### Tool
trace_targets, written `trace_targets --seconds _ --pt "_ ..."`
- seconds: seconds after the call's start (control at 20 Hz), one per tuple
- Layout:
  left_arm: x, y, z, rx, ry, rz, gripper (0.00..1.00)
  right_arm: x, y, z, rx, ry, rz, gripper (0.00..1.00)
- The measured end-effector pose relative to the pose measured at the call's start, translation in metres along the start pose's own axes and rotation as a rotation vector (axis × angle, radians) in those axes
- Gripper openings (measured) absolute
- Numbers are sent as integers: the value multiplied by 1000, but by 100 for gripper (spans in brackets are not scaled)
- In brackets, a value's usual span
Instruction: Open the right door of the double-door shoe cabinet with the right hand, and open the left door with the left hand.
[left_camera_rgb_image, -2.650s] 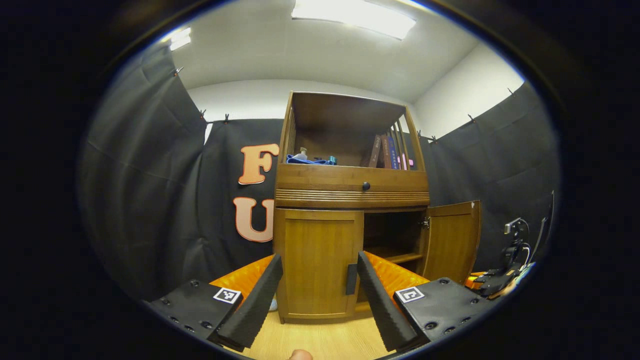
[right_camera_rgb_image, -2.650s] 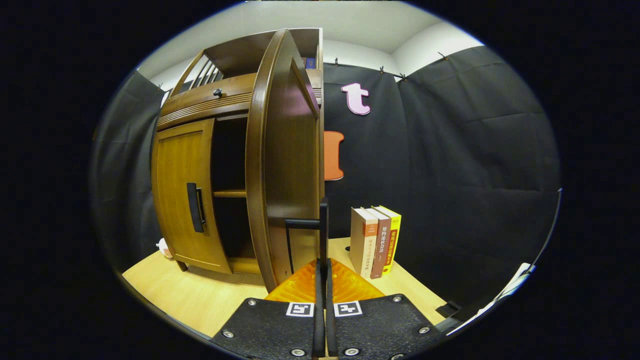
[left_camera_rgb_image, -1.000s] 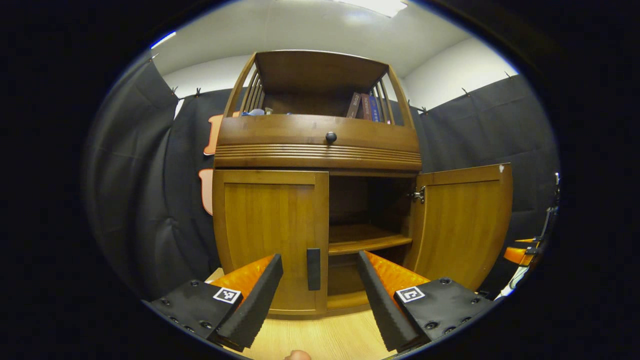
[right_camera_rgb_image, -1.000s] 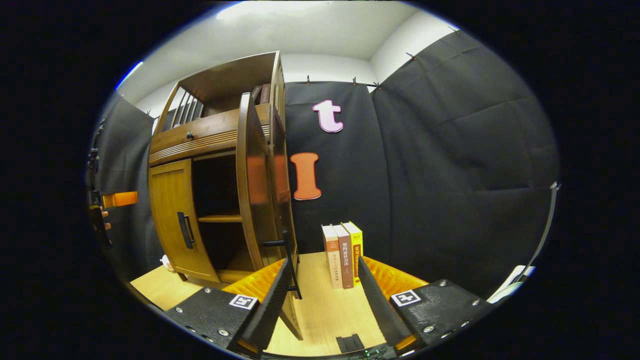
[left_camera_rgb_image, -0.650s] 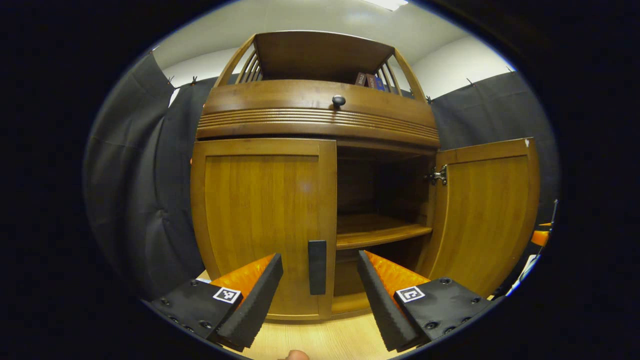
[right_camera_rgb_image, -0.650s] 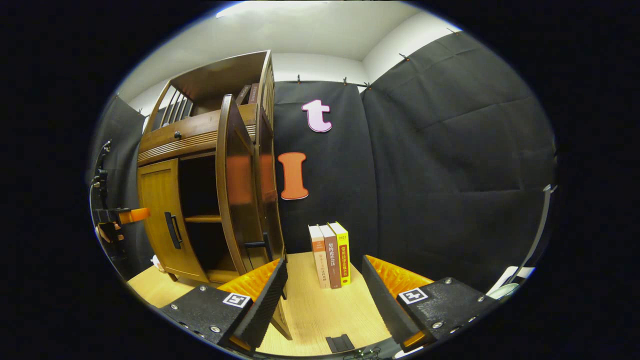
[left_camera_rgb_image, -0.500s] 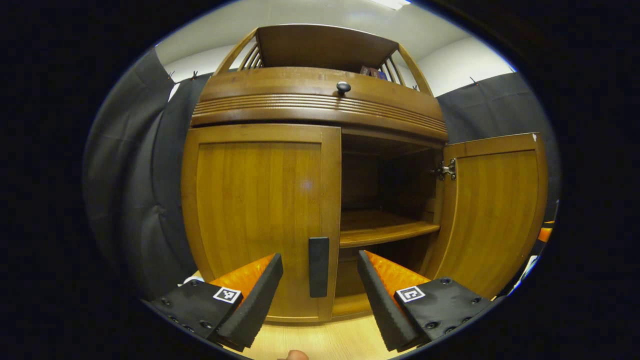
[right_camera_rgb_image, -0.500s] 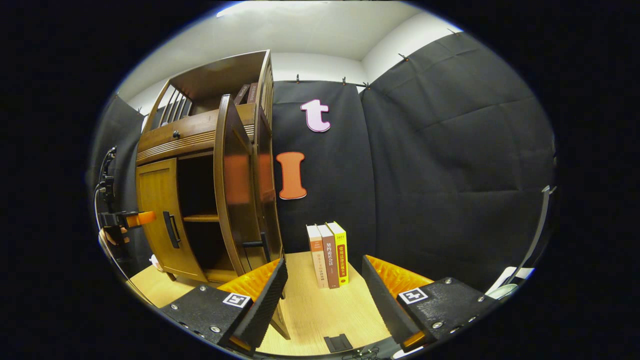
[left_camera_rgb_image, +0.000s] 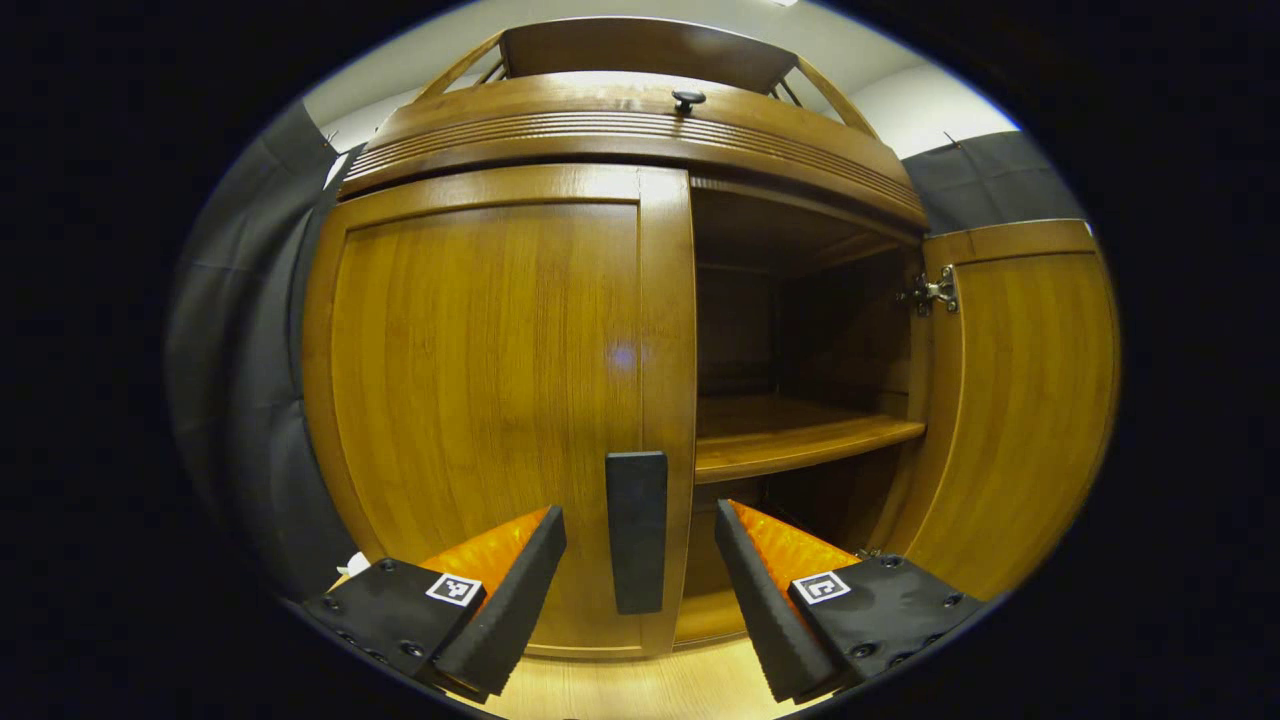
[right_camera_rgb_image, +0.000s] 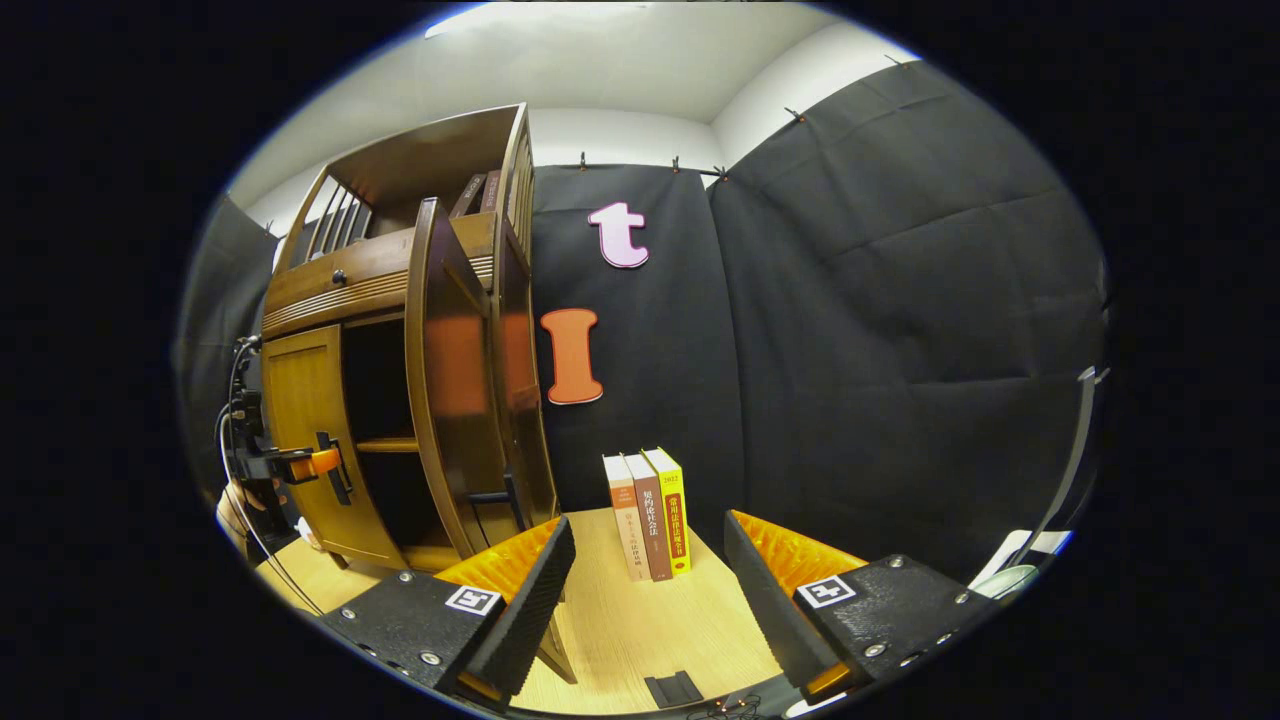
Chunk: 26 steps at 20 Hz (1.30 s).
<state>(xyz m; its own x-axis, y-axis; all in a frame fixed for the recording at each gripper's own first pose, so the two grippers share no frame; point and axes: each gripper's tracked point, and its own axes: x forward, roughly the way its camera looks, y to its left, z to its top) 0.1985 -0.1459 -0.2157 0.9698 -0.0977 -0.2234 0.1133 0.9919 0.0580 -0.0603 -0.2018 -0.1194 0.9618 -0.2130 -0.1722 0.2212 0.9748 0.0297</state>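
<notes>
Left gripper (left_camera_rgb_image: 640, 590) with jaws spread wide, the closed left door (left_camera_rgb_image: 480, 400) straight ahead, its dark handle (left_camera_rgb_image: 636, 530) standing between the jaws, untouched, right door (left_camera_rgb_image: 1010, 400) swung open to their right, right gripper (right_camera_rgb_image: 645, 600) jaws likewise spread, holding nothing, above the desk (right_camera_rgb_image: 640, 620), three books (right_camera_rgb_image: 650, 510) just beyond them
</notes>
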Motion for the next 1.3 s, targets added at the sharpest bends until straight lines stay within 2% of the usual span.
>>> trace_targets --seconds 0.2,0.35,0.4,0.6,0.65,0.85,0.9,1.05,1.1,1.3 --pt "11 2 -14 -46 28 -3 70 -2 0 1 14 -4 -4 92" --pt "15 1 -18 -39 36 -8 69 -2 -2 4 18 -7 -8 92" --pt "16 -1 -20 -37 37 -14 68 -3 -2 4 21 -9 -9 99" --pt "16 -3 -21 -37 48 -23 39 -4 0 1 14 -2 1 99" --pt "17 -3 -23 -35 51 -26 42 -4 0 2 11 -1 3 99" --pt "14 -3 -22 -52 46 -29 34 -11 2 2 14 -2 7 99" --pt "14 -2 -23 -52 41 -28 34 -13 3 3 13 -4 8 92" --pt "7 0 -24 -74 39 -27 29 -15 7 6 4 -7 11 92" --pt "4 -2 -23 -66 40 -33 29 -16 10 5 1 -7 15 99" --pt "-17 -3 -24 -82 44 -74 28 -20 21 8 -7 -11 27 99"
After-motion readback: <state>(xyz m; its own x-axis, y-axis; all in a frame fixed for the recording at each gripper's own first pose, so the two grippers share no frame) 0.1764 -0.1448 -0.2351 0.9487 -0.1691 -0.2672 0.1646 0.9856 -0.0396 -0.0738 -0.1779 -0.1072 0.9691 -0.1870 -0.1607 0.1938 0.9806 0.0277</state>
